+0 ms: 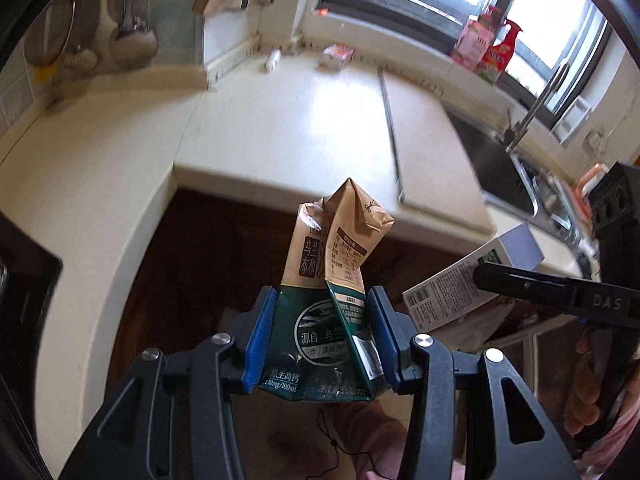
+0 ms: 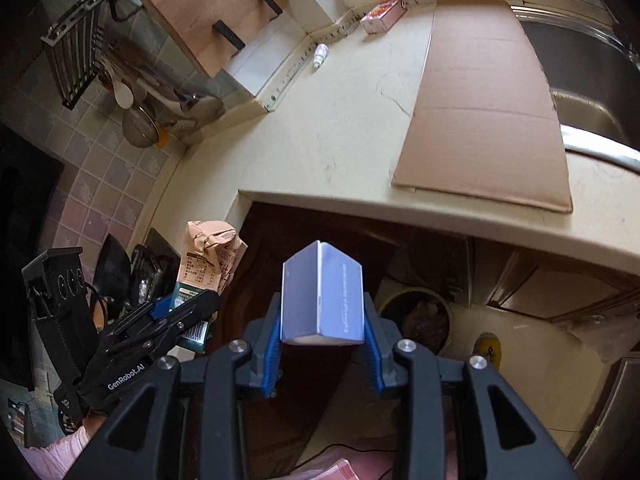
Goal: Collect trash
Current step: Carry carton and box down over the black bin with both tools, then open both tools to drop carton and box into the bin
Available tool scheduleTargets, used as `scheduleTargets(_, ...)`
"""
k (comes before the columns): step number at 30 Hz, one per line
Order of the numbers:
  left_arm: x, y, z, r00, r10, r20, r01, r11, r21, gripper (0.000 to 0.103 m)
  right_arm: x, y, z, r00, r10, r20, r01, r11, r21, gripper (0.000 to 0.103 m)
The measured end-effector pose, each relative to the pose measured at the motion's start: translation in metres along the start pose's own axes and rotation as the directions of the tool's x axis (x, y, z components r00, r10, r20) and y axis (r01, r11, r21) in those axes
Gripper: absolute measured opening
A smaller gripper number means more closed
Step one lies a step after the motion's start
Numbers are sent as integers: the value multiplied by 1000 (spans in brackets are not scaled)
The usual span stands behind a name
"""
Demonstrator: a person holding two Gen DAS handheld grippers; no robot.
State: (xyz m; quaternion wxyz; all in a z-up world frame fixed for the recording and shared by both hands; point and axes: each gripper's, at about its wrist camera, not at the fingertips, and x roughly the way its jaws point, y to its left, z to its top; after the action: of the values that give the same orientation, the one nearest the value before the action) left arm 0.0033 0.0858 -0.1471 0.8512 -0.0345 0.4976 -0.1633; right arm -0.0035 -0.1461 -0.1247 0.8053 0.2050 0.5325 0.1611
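Observation:
My left gripper is shut on a crumpled milk carton, tan on top and dark green below, held in front of the counter edge. It also shows in the right wrist view, with the left gripper at the lower left. My right gripper is shut on a small lavender box. The same box shows at the right of the left wrist view, in the right gripper's fingers. A small white bottle and a red-and-white box lie on the counter by the back wall.
A flat cardboard sheet lies on the cream counter, beside a steel sink with a tap. Below the counter stands a round bin. Utensils hang at the left. Red bottles stand on the windowsill.

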Motion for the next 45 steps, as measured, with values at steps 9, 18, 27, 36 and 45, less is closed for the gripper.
scheduleTargets(9, 104, 43, -79, 983, 17, -183, -40, 992, -120, 45, 108, -39, -55, 980, -82, -180, 85, 996, 9, 35)
scheduleTargets(18, 226, 78, -142, 947, 36, -318, -89, 984, -155, 45, 237, -94, -85, 944, -153, -293, 157, 988, -8, 35)
scheduleTargets(27, 293, 94, -164, 920, 58, -388, -133, 977, -169, 60, 313, -132, -97, 900, -200, -388, 217, 976, -1, 49)
scheduleTargets(36, 284, 111, -164, 917, 89, -390, -176, 965, -194, 69, 310, -129, -98, 897, -195, -397, 209, 978, -7, 62)
scheduleTargets(45, 257, 105, -160, 917, 97, -388, -193, 956, -219, 69, 290, -110, -102, 884, -206, -420, 200, 978, -59, 62)
